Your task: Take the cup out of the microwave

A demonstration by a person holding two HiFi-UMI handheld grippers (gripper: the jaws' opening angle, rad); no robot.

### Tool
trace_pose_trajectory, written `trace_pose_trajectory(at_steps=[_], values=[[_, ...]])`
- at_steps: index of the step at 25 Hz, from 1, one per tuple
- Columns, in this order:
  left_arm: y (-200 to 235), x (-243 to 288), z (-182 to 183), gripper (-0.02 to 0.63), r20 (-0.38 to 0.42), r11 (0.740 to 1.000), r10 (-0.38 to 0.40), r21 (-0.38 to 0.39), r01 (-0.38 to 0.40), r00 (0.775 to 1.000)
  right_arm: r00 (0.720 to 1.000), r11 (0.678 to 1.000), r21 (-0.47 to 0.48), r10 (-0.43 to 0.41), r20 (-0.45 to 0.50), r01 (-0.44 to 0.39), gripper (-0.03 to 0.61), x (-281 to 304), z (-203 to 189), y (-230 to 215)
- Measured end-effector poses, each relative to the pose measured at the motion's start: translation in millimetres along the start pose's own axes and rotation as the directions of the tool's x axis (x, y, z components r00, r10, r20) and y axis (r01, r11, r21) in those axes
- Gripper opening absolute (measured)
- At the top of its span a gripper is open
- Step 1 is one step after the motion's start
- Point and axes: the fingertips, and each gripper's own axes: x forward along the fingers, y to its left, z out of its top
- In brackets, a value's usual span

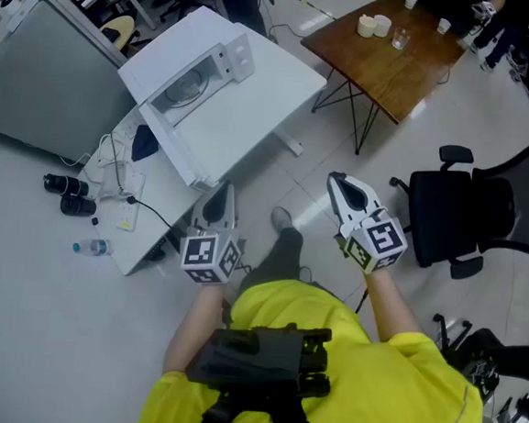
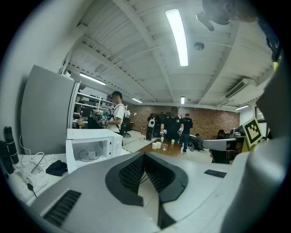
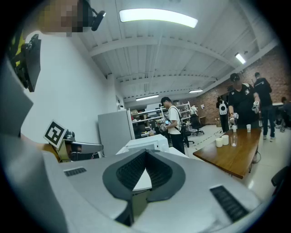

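Observation:
A white microwave [image 1: 192, 69] stands on a white table [image 1: 255, 113] in front of me, its door closed. In the left gripper view the microwave [image 2: 93, 152] shows at the left, and behind its window a small pale cup-like thing [image 2: 92, 154] rests on the turntable. My left gripper [image 1: 220, 195] hangs off the table's near edge, jaws shut and empty [image 2: 145, 154]. My right gripper [image 1: 339, 181] is held over the floor to the right of the table, jaws together with nothing in them [image 3: 146, 152]. In the right gripper view the microwave [image 3: 146, 143] lies straight ahead.
A wooden table [image 1: 388, 56] with two white cups and a glass stands at the back right. A black office chair [image 1: 481, 211] is at the right. A grey cabinet [image 1: 46, 76] is at the left, with dark cylinders [image 1: 65, 193] and a bottle [image 1: 91, 248] on the floor. Several people stand further back.

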Motion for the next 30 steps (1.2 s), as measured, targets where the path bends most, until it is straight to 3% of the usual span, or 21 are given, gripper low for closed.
trace_pose_trajectory(at_steps=[4,13,19,21,23,25,28,30], values=[[27,58,7,0.002,0.0,1.0,0.014,-0.007,-0.014,1.0,1.0,1.0,-0.005,0.014,-0.008,-0.014,0.005,61,12,-32],[117,159,45,0.002,0.026,0.988,0.137,-0.073,-0.135,0.99,0.987,0.985,-0.067,0.16,-0.025,-0.162,0.005,229,74,-72],[156,187,46,0.004,0.001,0.966,0.229,-0.118,-0.228,0.973,0.957,0.958,-0.071,0.272,-0.095,-0.28,0.005,305,72,-74],[171,198,37,0.082,-0.02,0.955,0.262,-0.139,-0.263,0.965,0.945,0.948,-0.059,0.304,-0.122,-0.313,0.005,331,65,-77],[187,214,28,0.094,-0.029,0.94,0.297,-0.168,-0.297,0.954,0.932,0.937,-0.049,0.338,-0.133,-0.347,0.005,358,59,-81],[202,235,17,0.187,-0.033,0.925,0.334,-0.181,-0.334,0.942,0.913,0.92,-0.04,0.379,-0.15,-0.389,0.005,382,50,-84],[233,276,-8,0.307,-0.056,0.905,0.387,-0.17,-0.391,0.92,0.869,0.886,-0.011,0.453,-0.201,-0.464,0.005,417,29,-86],[257,305,-30,0.351,-0.083,0.885,0.431,-0.154,-0.439,0.898,0.831,0.855,-0.003,0.503,-0.237,-0.519,0.005,436,16,-87]])
